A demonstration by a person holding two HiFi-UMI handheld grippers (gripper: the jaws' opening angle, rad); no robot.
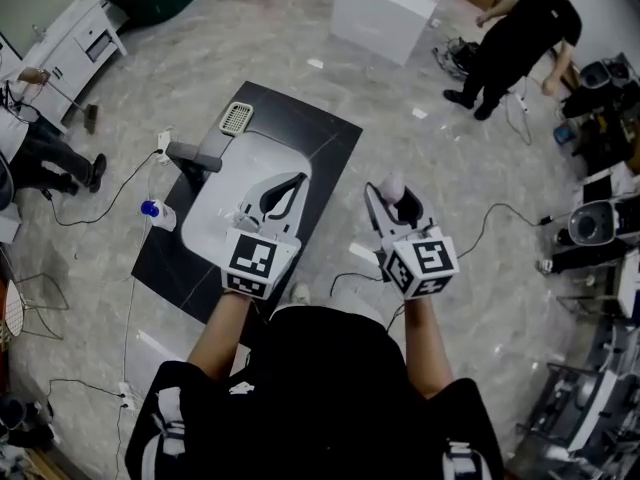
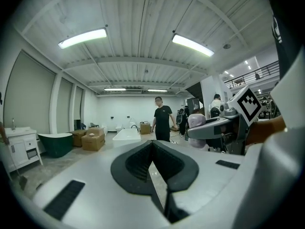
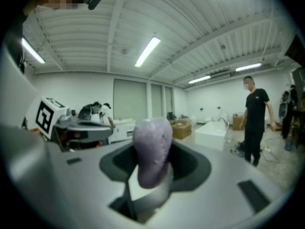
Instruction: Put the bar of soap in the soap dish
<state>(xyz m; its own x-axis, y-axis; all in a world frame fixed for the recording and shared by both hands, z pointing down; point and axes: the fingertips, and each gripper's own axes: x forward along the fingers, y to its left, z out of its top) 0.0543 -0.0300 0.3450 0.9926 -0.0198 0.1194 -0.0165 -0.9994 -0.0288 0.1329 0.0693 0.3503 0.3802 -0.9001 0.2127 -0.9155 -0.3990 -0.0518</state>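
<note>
Carrying step in hand, by my reading. Pale slotted oval soap dish [image 1: 235, 118] sits empty at the far left corner of the black stone counter [image 1: 320, 138], beside a white basin [image 1: 215, 218]. Left hand-held gripper [image 1: 296, 181] shows over the basin, jaws closed together, nothing between them. Right hand-held gripper [image 1: 388, 196], showing right of the counter, is clamped on the pale lilac rounded bar of soap [image 1: 391, 185], well apart from the dish. Next move likely: swing soap leftward to the dish, lower, release. No brand legible; only square black-and-white markers on the gripper cubes [image 1: 253, 258]
</note>
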